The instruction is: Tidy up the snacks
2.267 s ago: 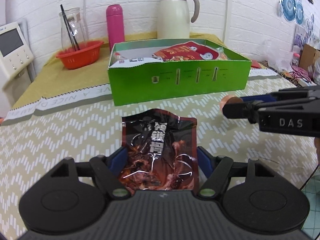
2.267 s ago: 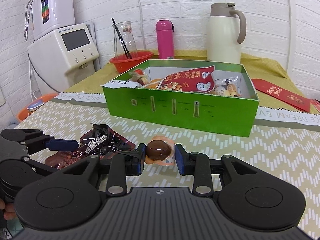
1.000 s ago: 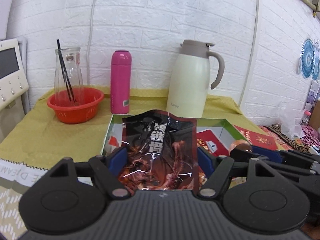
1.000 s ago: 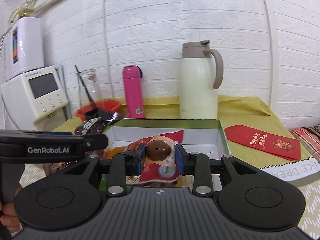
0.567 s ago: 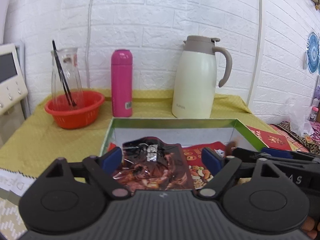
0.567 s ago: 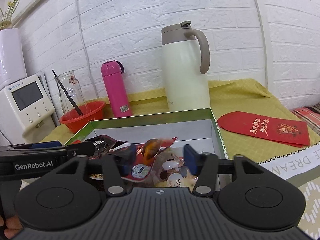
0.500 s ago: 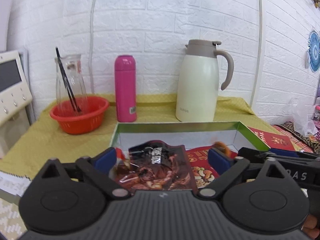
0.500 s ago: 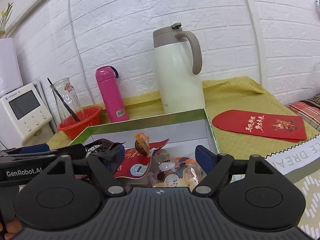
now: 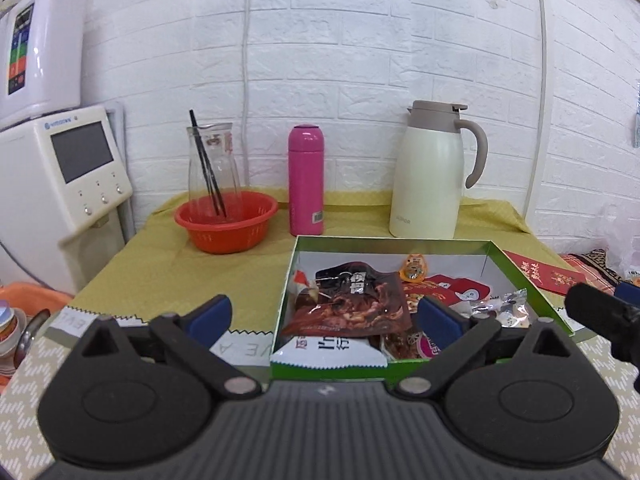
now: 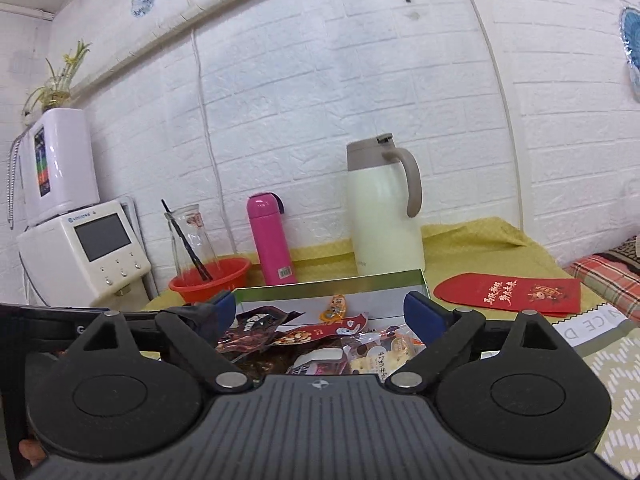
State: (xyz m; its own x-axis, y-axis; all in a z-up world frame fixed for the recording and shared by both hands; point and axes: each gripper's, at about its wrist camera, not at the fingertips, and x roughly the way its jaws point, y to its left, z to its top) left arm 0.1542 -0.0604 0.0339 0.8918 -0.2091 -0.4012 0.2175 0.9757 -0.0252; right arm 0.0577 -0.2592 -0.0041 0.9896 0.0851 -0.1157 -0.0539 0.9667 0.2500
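Over the green box [image 9: 524, 280], both my grippers just let go: left gripper [image 9: 324, 316] and right gripper [image 10: 320, 312] have fingers spread wide, empty. The dark pouch [image 9: 352, 300] and egg packet [image 9: 414, 267] now lie inside, so both look sorted.

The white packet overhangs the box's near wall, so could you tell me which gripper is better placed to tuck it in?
Left, probably. The white packet lies directly between the open left gripper's fingers; the right gripper sits off toward the green box's right side.
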